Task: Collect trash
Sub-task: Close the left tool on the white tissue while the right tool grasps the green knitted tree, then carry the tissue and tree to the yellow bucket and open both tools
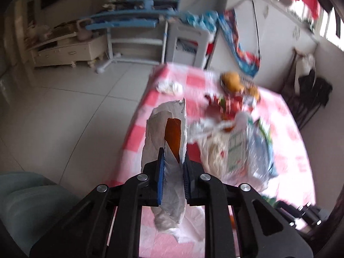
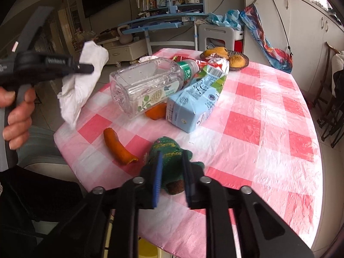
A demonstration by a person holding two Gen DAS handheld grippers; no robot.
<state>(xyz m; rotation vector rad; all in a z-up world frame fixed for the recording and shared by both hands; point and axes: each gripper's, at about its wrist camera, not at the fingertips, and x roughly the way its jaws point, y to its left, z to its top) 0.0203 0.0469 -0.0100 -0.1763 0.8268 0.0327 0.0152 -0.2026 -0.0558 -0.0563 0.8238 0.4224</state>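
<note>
Left wrist view: the left gripper is clamped on a crumpled white paper tissue, soft and creased, folded round a waxy strip of orange peel, raised above the edge of the pink-and-white checked plastic tablecloth. The litter beyond is motion-blurred.

Right wrist view: the right gripper pinches a fuzzy green knitted toy on the cloth; its lower part is hidden. Near it lie a curved orange peel piece, a clear ribbed plastic bottle and a crushed pale-blue carton.

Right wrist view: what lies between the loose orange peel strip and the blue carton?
Only bare checked tablecloth separates the peel strip from the carton; another peel piece sits beside the carton, under the bottle.
</note>
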